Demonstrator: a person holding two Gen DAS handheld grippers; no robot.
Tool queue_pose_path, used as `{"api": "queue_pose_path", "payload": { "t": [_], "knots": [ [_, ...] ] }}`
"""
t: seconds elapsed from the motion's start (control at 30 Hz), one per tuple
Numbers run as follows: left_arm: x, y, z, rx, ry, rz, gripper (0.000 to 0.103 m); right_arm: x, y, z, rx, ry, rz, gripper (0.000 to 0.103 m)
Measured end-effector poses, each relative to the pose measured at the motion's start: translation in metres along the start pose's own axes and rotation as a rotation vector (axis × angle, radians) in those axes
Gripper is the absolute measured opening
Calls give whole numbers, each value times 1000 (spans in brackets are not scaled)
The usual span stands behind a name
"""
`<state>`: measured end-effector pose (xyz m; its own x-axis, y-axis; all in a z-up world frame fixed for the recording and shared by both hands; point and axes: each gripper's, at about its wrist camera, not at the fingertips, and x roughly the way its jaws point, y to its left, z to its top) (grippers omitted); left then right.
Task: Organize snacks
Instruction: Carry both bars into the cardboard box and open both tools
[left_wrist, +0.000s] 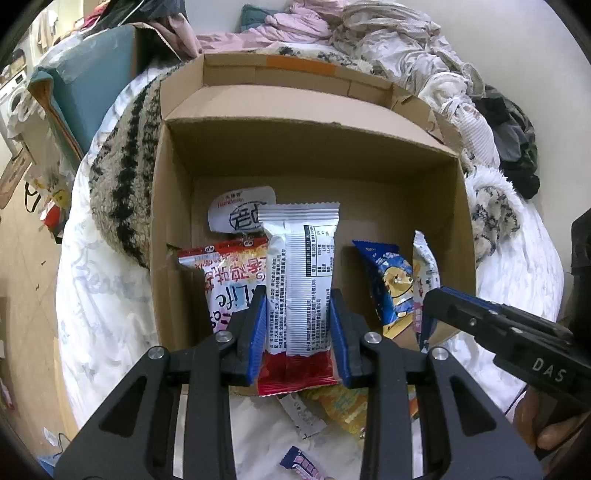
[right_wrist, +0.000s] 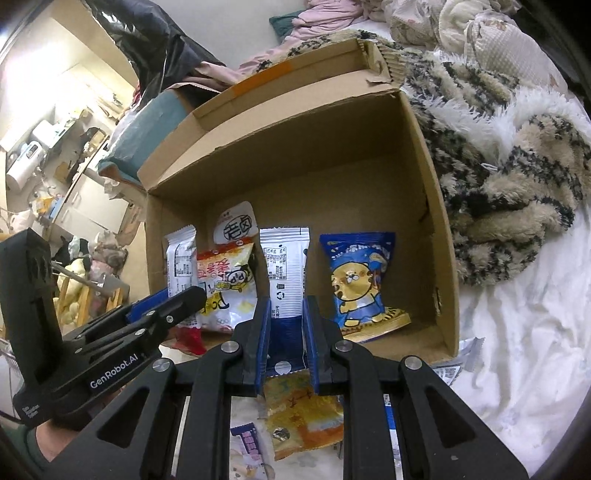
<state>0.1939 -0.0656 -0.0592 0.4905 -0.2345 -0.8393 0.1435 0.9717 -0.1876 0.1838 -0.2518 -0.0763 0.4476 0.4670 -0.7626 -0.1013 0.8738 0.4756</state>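
Clamped between the blue pads of the left gripper (left_wrist: 298, 317), a white-and-red foil snack packet (left_wrist: 301, 280) with a printed nutrition table is held upright over the near edge of an open brown cardboard box (left_wrist: 306, 147). Its red lower end hangs below the pads at the box's front, while its crimped white top stands inside the box. From the right wrist view, the same packet (right_wrist: 180, 258) is seen at the left side of the box, gripped by the left gripper (right_wrist: 173, 299).

A second packet, a white-and-blue foil snack pack (right_wrist: 284, 269), is pinched between the pads of the right gripper (right_wrist: 286, 332), likewise upright at the box's front edge. In the left wrist view, the right gripper (left_wrist: 430, 306) is seen from the side, closed on the thin edge of that pack (left_wrist: 424, 266).

Inside the box, a red-and-white crisp bag with a cartoon face (right_wrist: 227, 288) is stood between the two held packets, and a white oval-lidded cup with black characters (right_wrist: 236, 223) lies behind it. A blue bag printed with a yellow cartoon bear (right_wrist: 360, 284) is leaned just right of the right gripper's pack. Outside the box, on the white bedsheet (right_wrist: 517, 369), a yellow-orange wrapper (right_wrist: 303, 413) lies below the right gripper.
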Motion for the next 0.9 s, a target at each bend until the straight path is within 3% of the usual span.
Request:
{"api": "queue_pose_path", "payload": {
  "t": [0.27, 0.37, 0.4, 0.43, 0.47, 0.5, 0.53, 0.57, 0.9],
  "knots": [
    [2, -7, -1, 25, 10, -1, 32, -1, -5, 2, 35, -5, 18, 22],
    [0, -9, -2, 36, 5, 7, 48, -3, -6, 3, 44, -3, 20, 24],
    [-1, -9, -3, 36, 3, 4, 59, -3, -6, 4, 49, 0, 18, 25],
    [-2, -9, -3, 31, 2, -6, 70, -3, -7, 4, 54, 0, 18, 28],
    [-3, -9, -3, 26, 3, -9, 74, -3, -7, 4, 56, 0, 15, 31],
    [-3, -8, -3, 21, 4, -7, 77, -4, -8, 4, 58, 0, 9, 43],
    [-4, -8, -2, 14, 4, -12, 77, -4, -8, 3, 61, -5, 9, 57],
    [-4, -7, -2, 11, 4, -15, 77, -6, -8, 3, 63, -14, 11, 58],
    [-15, -3, -2, 12, -35, -15, 78, -10, -7, 3, 51, -21, 13, 58]
  ]
}}
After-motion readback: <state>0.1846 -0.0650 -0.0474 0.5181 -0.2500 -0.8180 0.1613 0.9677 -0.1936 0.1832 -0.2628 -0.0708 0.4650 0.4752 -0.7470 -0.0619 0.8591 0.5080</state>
